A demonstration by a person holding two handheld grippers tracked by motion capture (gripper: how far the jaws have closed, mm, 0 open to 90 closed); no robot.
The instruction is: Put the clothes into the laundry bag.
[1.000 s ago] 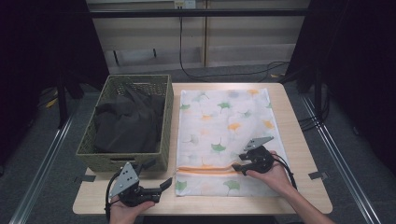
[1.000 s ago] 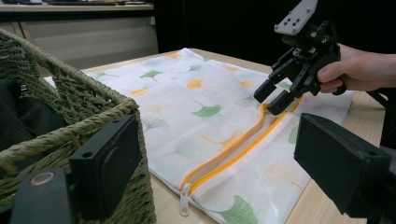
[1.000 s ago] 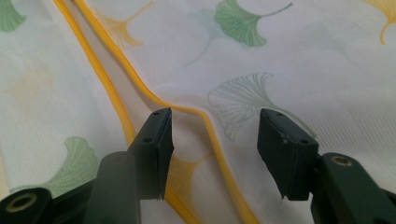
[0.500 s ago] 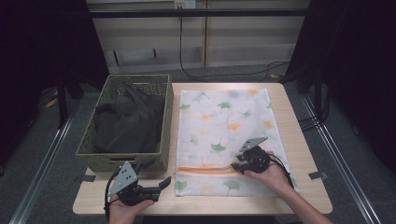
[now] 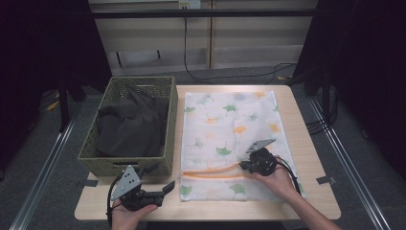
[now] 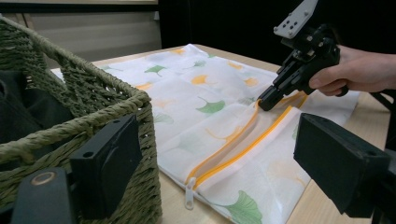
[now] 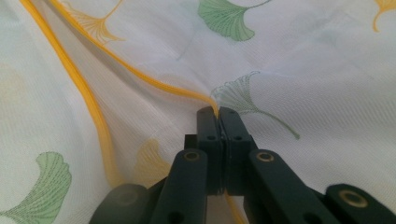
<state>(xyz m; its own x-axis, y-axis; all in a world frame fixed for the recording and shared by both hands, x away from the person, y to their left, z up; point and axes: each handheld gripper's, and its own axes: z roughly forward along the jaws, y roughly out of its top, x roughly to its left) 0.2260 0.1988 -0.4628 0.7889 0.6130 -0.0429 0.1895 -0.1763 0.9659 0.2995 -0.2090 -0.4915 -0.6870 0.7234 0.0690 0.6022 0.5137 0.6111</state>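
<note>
While left tongs (image 5: 165, 189) idle open beside basket (image 5: 125, 165), right tongs (image 5: 245, 166) have just snapped closed, pinching upper orange zipper edge (image 7: 140, 74) of mesh laundry bag (image 5: 230, 124). Bag flat on table (image 5: 306, 143), mouth part-open directly ahead of my tips. Reckon grip set; lifting edge next should widen opening.

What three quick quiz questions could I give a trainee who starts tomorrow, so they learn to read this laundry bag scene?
1. True or false: the right gripper is shut on the orange zip edge of the mesh laundry bag.
2. What lies in the woven basket?
3. Which gripper is beside the basket's near corner, jaws open: (a) left gripper or (b) right?

Key
1. True; its jaws have just been closing, pinching the edge.
2. Dark clothing.
3. (a), with nothing between its jaws.
</note>
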